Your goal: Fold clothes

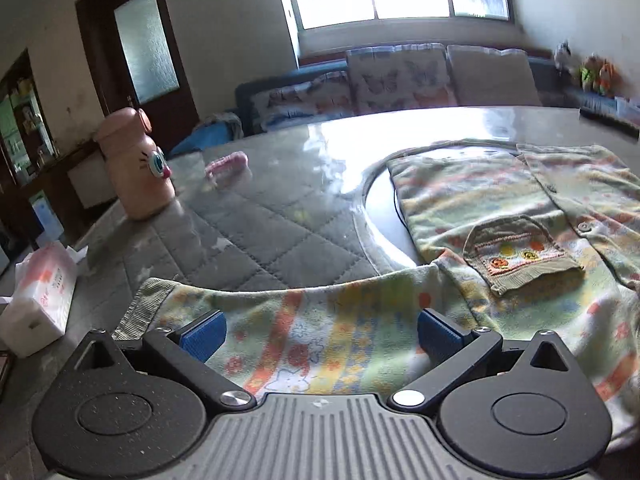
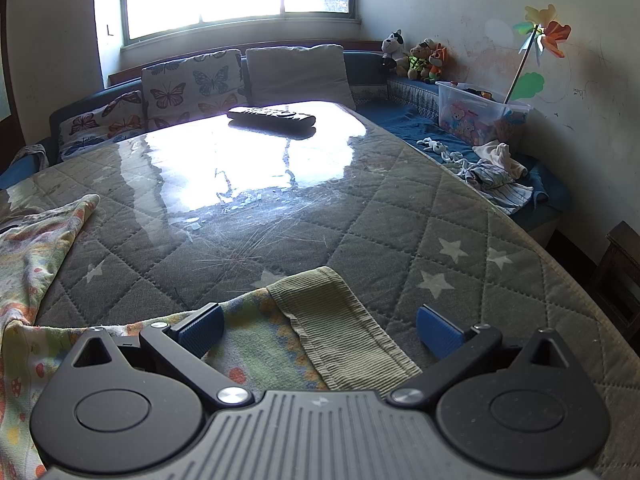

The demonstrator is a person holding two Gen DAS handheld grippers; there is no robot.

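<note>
On the quilted table [image 2: 460,216], under its glossy cover, the patterned garment [image 1: 500,208] lies spread flat. The left gripper [image 1: 320,334] hangs over one sleeve with jaws spread wide, clasping nothing; the right gripper [image 2: 320,330] stands likewise released over the ribbed cuff [image 2: 340,320].

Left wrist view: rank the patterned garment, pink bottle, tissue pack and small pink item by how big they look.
1. Patterned garment, by far.
2. Pink bottle and tissue pack look alike; the pack is nearer the camera, so no ranking.
3. Small pink item, farthest away.
</note>
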